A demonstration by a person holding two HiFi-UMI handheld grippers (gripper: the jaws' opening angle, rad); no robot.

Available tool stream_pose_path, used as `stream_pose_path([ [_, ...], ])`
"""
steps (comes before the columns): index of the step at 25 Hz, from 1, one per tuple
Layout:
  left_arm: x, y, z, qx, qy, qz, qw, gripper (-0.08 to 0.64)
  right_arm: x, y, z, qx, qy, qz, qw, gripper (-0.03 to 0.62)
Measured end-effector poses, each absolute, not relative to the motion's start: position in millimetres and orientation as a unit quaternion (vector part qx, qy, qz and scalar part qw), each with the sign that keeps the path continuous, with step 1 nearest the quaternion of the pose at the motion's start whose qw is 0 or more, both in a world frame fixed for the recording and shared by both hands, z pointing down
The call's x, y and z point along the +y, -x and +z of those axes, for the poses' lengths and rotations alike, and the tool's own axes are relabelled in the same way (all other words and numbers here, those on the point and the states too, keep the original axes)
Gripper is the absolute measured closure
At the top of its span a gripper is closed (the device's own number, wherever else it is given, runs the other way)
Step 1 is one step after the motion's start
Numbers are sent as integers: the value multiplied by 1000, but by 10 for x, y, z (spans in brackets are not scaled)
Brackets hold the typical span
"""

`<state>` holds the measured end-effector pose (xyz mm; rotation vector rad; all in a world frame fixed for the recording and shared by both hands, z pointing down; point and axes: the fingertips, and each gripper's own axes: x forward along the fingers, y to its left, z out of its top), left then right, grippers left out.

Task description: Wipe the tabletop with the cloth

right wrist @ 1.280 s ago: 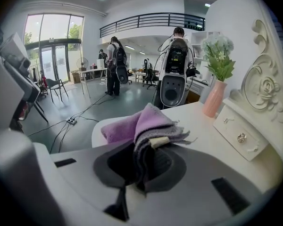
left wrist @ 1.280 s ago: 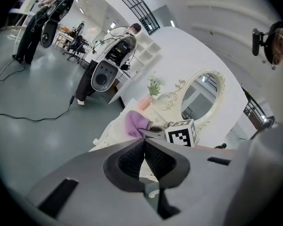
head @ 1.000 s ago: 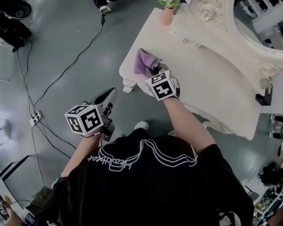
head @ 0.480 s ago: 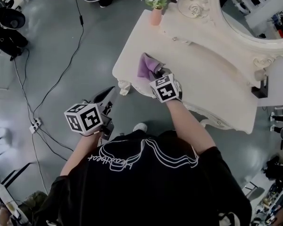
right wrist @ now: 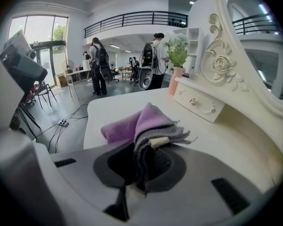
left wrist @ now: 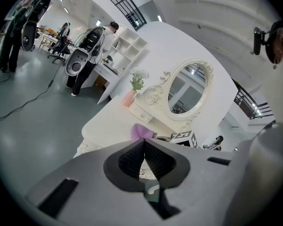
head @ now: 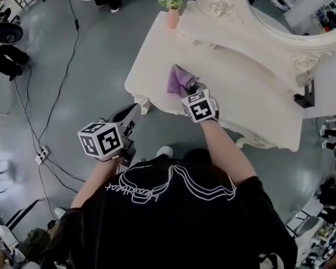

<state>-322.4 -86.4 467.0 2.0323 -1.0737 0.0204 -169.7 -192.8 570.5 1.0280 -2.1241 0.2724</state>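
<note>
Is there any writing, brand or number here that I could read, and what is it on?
Shirt: white cursive script, seen upside down, too unclear to read.
Left cube and right cube: black-and-white marker patterns, no words.
Nothing else carries legible text.

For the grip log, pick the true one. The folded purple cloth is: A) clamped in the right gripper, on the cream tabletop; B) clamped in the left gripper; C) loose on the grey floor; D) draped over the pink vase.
A: the right gripper is shut on the folded purple cloth lying on the cream tabletop.
</note>
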Motion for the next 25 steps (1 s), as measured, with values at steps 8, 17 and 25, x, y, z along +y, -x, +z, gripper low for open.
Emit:
stream_pose_path([
  [8, -908, 2969, 4588, -413, -818, 16, 400, 556, -1796, 1330, 5726, -820, -414, 119, 376, 541],
  [17, -990, 2738, 4501, -394, -832, 24, 389, 555, -1695, 988, 5744, -807, -431, 133, 381, 541],
  [25, -1031, 2556, 4512, -379, -839, 32, 389, 556, -1620, 658, 5746, -796, -450, 129, 385, 541],
])
